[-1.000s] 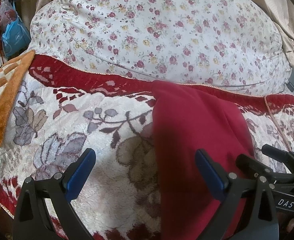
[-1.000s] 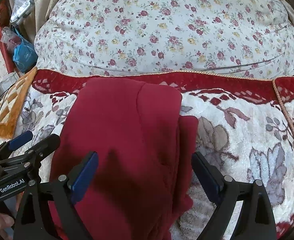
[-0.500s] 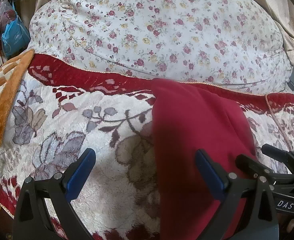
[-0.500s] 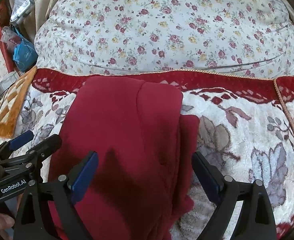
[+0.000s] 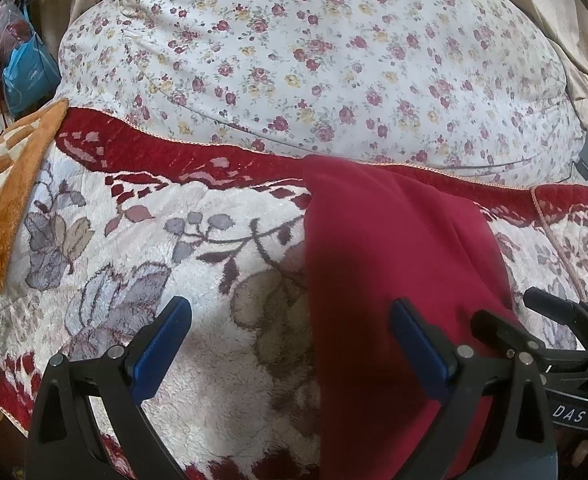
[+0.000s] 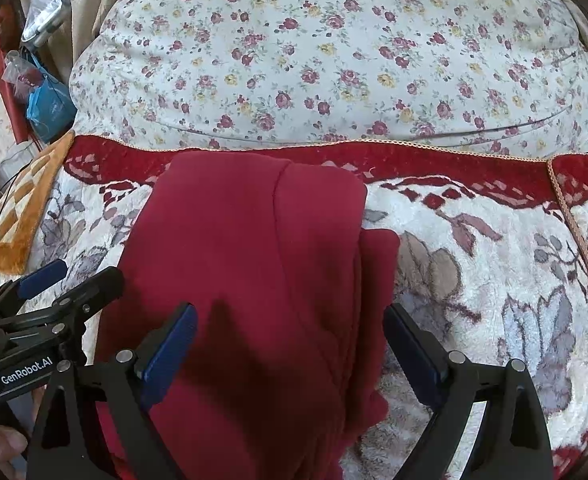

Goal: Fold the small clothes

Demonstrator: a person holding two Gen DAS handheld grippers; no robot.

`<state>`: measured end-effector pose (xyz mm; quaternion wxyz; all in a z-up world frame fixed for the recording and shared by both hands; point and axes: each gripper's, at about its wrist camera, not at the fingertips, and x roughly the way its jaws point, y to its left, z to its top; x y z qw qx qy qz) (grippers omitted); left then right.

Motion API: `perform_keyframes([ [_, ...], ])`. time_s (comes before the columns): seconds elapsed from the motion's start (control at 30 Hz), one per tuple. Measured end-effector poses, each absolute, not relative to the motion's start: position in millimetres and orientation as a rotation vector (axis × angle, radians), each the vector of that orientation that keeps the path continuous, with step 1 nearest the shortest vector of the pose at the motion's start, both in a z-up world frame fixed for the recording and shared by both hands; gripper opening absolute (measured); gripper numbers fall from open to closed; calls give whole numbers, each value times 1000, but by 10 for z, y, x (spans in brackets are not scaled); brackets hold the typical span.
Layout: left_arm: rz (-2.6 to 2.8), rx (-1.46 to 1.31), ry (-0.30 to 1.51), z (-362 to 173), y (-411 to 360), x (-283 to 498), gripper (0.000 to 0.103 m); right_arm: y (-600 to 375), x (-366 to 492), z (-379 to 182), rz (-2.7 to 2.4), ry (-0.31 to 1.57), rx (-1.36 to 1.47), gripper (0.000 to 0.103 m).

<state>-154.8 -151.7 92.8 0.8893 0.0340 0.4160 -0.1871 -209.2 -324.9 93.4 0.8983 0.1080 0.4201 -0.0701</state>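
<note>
A dark red garment lies folded lengthwise on a plush floral blanket, with a narrower layer peeking out along its right edge. In the left wrist view the same garment runs down the right half. My left gripper hovers open over the garment's left edge, one blue pad over the blanket, the other over the cloth. My right gripper is open above the garment's near part, nothing between its fingers. The left gripper also shows at the left of the right wrist view.
A big flower-print duvet bulges behind the blanket's red border. An orange checked mat lies at the left, with blue and clear bags beyond it. Beige curtain hangs at the back right.
Both grippers have edged very slightly forward over the garment. The garment itself has not moved.
</note>
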Motion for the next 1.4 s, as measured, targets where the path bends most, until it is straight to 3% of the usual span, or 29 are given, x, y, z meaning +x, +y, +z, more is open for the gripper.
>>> perform_keyframes([
  [1.4, -389, 79, 870, 915, -1496, -1529, 99, -3267, -2031, 933, -148, 879, 223, 97],
])
